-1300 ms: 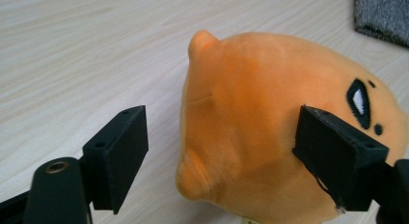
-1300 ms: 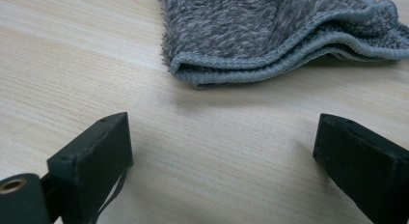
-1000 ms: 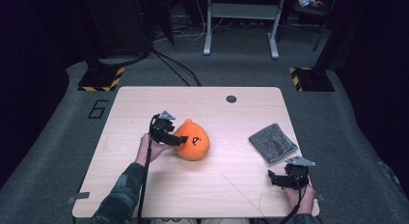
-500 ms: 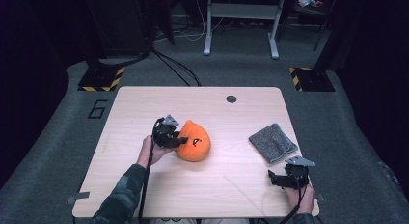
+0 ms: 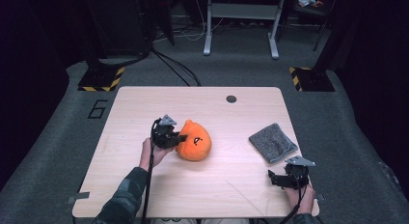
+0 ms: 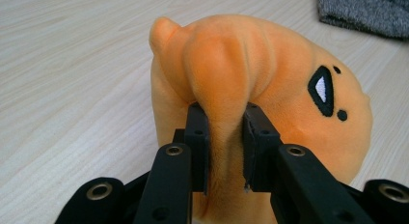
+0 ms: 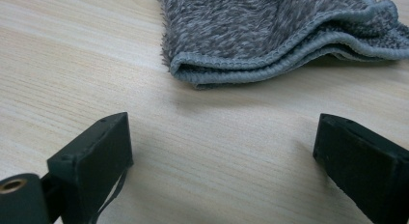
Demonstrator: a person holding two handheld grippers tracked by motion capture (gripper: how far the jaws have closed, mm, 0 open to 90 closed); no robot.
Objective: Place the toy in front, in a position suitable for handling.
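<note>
An orange plush toy [image 5: 194,141] with a black and white stitched eye lies near the middle of the wooden table [image 5: 207,108]. My left gripper [image 5: 179,138] is at its left side. Its jaws have just been closing and now pinch a fold of the orange plush [image 6: 223,89] between the pads [image 6: 198,132]. My right gripper [image 5: 272,178] rests near the table's front right corner, jaws wide apart with only bare wood between them. Just beyond it lies a folded grey cloth [image 7: 270,31], untouched.
The grey cloth [image 5: 272,142] sits at the right of the table, between the plush and the right edge. A small dark round grommet [image 5: 231,99] is set near the far edge. Dark floor with cables and yellow-black stand bases [image 5: 101,79] surrounds the table.
The left gripper's jaws have closed onto the left side of the orange plush, bunching its fabric. The plush has barely shifted. The right hand has stayed still.
</note>
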